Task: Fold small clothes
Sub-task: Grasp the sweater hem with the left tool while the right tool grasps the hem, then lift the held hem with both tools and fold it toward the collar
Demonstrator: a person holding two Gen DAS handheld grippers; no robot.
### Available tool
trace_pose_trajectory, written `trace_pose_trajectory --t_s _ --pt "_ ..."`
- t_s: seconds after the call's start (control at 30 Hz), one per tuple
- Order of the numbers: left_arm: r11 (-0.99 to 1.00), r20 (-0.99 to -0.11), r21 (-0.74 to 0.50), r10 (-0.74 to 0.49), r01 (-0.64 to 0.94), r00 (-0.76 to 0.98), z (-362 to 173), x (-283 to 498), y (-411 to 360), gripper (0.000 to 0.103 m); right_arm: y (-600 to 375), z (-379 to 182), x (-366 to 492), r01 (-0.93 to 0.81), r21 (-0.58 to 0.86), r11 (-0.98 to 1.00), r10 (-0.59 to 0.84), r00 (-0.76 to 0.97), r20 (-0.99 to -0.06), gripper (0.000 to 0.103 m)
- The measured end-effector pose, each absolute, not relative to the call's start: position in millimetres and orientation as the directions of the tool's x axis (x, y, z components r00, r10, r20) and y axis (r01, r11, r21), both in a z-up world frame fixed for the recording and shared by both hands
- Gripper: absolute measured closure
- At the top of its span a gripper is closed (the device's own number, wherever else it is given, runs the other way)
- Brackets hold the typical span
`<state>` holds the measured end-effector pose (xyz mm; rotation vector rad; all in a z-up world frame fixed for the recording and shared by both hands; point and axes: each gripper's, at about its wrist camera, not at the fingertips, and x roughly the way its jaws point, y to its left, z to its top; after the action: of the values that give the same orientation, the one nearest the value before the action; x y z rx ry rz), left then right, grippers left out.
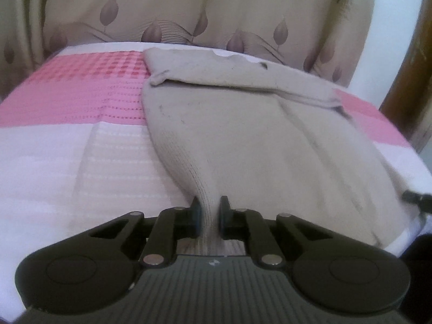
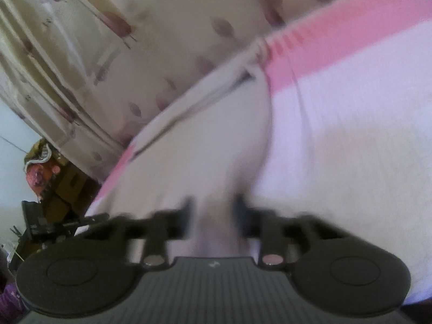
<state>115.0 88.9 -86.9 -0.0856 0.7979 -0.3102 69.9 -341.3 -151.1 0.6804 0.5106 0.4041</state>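
A: What fills the frame?

B: A pink and white cloth covers the surface, with a leaf-print curtain across the top. On the cloth, centre to right in the left wrist view, lies a beige knitted garment, its far edge already turned over in a band.

A: And the claws?

B: The left gripper, at the bottom centre, is clenched on the near edge of the garment; the knit bunches between its pads. The right gripper is blurred in its own view, but pale fabric runs between its fingers, so I judge it grasping the garment too.

A: Which step is this?

B: Both near corners look pinched, ready for a fold. The next move likely calls for lifting both together and carrying them evenly toward the far edge, keeping the knit taut so it doesn't sag.
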Motion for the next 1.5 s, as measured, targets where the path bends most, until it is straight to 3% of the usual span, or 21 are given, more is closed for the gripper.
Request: trace_pose_trajectory --t_s 0.03,0.17,0.3,0.33,0.4,0.47,0.5,0.6,0.67,0.7,0.73,0.77,0.8,0.83,1.1,1.5 --pt "0.949 -0.687 -0.206 -0.313 0.237 0.656 -87.3 114.4 90.8 0.092 -340.4 -151.4 69.6 -0.187 0.684 0.705 0.513 0.800 -0.310 0.091" --pt "0.937 -0.671 -0.276 -0.348 0.216 0.654 -83.3 115.2 105.1 0.092 -352.1 -149.5 61.5 -0.179 0.730 0.659 0.510 0.820 -0.259 0.091" --pt "0.935 -0.676 -0.268 -0.354 0.233 0.646 -81.4 118.4 108.6 0.092 -356.6 -137.9 61.0 -0.161 0.660 0.734 0.480 0.810 -0.337 0.087" --pt "0.937 -0.681 -0.256 -0.350 0.238 0.644 -81.9 118.9 107.2 0.091 -356.6 -136.2 61.6 -0.152 0.638 0.755 0.465 0.809 -0.358 0.084" --pt "0.936 -0.690 -0.255 -0.352 0.242 0.633 -83.9 120.1 106.7 0.090 -358.0 -137.0 62.3 -0.132 0.619 0.774 0.444 0.811 -0.382 0.055" --pt "0.930 -0.686 -0.273 -0.368 0.247 0.627 -85.0 121.2 109.3 0.089 -361.0 -139.3 61.7 -0.172 0.650 0.740 0.491 0.799 -0.347 0.041" --pt "0.927 -0.686 -0.279 -0.376 0.252 0.623 -85.5 121.7 110.6 0.085 -360.2 -139.7 61.5 -0.177 0.652 0.737 0.496 0.798 -0.343 0.040" --pt "0.897 -0.672 -0.354 -0.442 0.267 0.594 -87.4 123.9 116.8 0.059 -354.7 -143.1 65.3 -0.198 0.680 0.706 0.527 0.789 -0.317 0.040" --pt "0.861 -0.651 -0.420 -0.505 0.286 0.566 -88.7 126.7 118.3 0.033 -343.7 -144.0 67.9 -0.222 0.661 0.717 0.528 0.791 -0.308 0.041" --pt "0.853 -0.644 -0.435 -0.519 0.289 0.562 -89.2 127.3 116.8 0.031 -339.4 -144.2 70.7 -0.225 0.655 0.721 0.528 0.791 -0.309 0.060" --pt "0.858 -0.646 -0.425 -0.511 0.289 0.567 -89.3 126.7 113.6 0.033 -336.6 -149.2 77.2 -0.208 0.676 0.707 0.538 0.779 -0.323 0.078" --pt "0.870 -0.654 -0.397 -0.491 0.292 0.576 -88.8 125.2 109.2 0.043 -335.3 -154.6 80.9 -0.187 0.692 0.698 0.533 0.781 -0.326 0.092" --pt "0.889 -0.664 -0.352 -0.457 0.293 0.592 -88.1 122.8 104.4 0.059 -334.5 -157.6 80.2 -0.196 0.700 0.687 0.532 0.792 -0.301 0.092" --pt "0.912 -0.686 -0.298 -0.410 0.282 0.601 -89.2 120.9 99.7 0.093 -332.0 -157.4 78.9 -0.200 0.688 0.697 0.522 0.799 -0.297 0.092" --pt "0.895 -0.618 -0.410 -0.415 0.177 0.668 -78.6 108.7 116.6 0.093 -344.7 -145.8 67.6 -0.225 0.792 0.568 0.535 0.832 -0.147 0.092" --pt "0.885 -0.576 -0.417 -0.433 0.206 0.693 -61.3 90.0 120.4 0.093 -331.1 -130.6 49.4 -0.287 0.795 0.534 0.547 0.834 -0.067 0.092"
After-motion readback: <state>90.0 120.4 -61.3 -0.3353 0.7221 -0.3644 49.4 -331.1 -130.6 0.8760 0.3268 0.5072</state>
